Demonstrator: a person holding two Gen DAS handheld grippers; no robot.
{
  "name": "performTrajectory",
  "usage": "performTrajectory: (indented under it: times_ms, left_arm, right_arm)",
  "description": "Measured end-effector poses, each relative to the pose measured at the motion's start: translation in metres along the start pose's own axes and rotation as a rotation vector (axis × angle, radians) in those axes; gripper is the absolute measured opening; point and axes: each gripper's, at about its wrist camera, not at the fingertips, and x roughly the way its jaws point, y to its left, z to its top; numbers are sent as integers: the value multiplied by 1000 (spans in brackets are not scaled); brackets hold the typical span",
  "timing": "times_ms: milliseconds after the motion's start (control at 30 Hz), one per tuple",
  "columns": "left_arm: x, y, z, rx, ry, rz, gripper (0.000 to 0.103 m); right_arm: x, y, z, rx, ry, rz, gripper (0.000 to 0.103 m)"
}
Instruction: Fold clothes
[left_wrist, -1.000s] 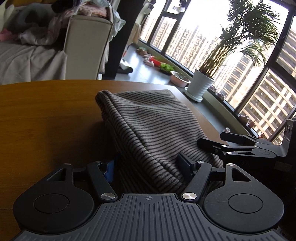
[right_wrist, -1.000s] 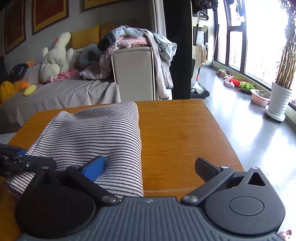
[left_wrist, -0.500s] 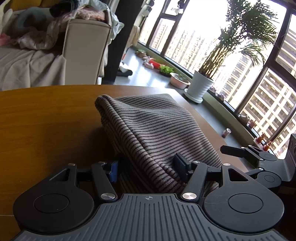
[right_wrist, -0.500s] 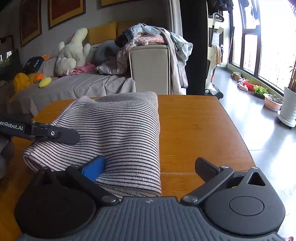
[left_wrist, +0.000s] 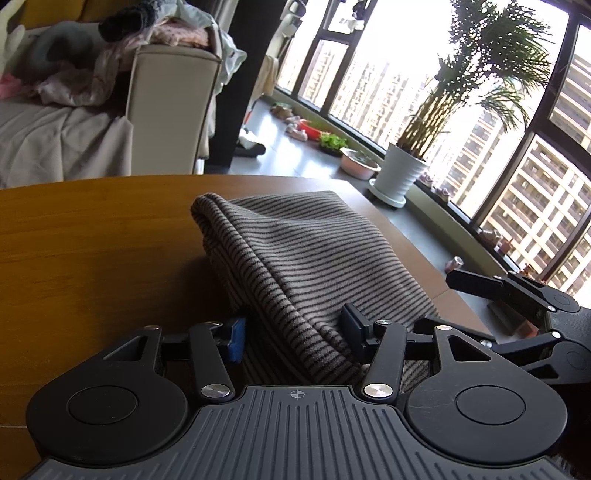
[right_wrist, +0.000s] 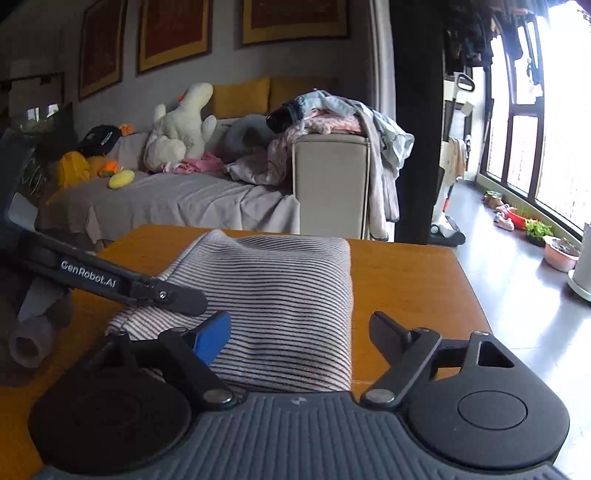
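A folded grey striped garment (left_wrist: 314, 251) lies on the wooden table (left_wrist: 92, 240). My left gripper (left_wrist: 291, 328) has its jaws drawn in around the garment's thick near fold, both pads touching the cloth. In the right wrist view the same garment (right_wrist: 280, 280) lies straight ahead. The right gripper (right_wrist: 299, 328) is wide open, its blue pad over the near edge and the other finger above bare table (right_wrist: 402, 280). One left finger (right_wrist: 173, 295) lies across the garment's left edge. A right finger (left_wrist: 491, 286) shows past the table's right edge.
The table's right edge (right_wrist: 469, 295) drops to a grey floor. A potted plant (left_wrist: 402, 177) stands by the windows. Beyond the far edge are a sofa (right_wrist: 177, 199) with a plush toy (right_wrist: 181, 129) and a pile of clothes (right_wrist: 332, 118) on its arm.
The left jaws have narrowed around the fold. The right gripper has stayed open while its view rose and swung, so the garment now sits centred ahead. The left finger now reaches further over the cloth.
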Motion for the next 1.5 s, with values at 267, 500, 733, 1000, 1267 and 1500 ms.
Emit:
performTrajectory:
  times_ms: [267, 500, 733, 1000, 1267, 1500]
  left_arm:
    - [-21, 16, 11, -73, -48, 0, 49]
    - [-3, 12, 9, -96, 15, -40, 52]
    - [-20, 18, 11, -112, -46, -3, 53]
    - [-49, 48, -1, -193, -86, 17, 43]
    - [-32, 30, -21, -101, -23, -156, 41]
    - [-13, -2, -27, 32, 4, -186, 45]
  right_arm:
    - [13, -2, -10, 35, 40, -13, 91]
    - [9, -2, -10, 35, 26, -11, 91]
    - [-27, 24, 3, -87, -121, 85, 90]
    - [-2, 82, -7, -259, -65, 139, 61]
    - [-9, 17, 47, 38, -69, 183, 9]
    - [9, 22, 60, 149, 20, 379, 9]
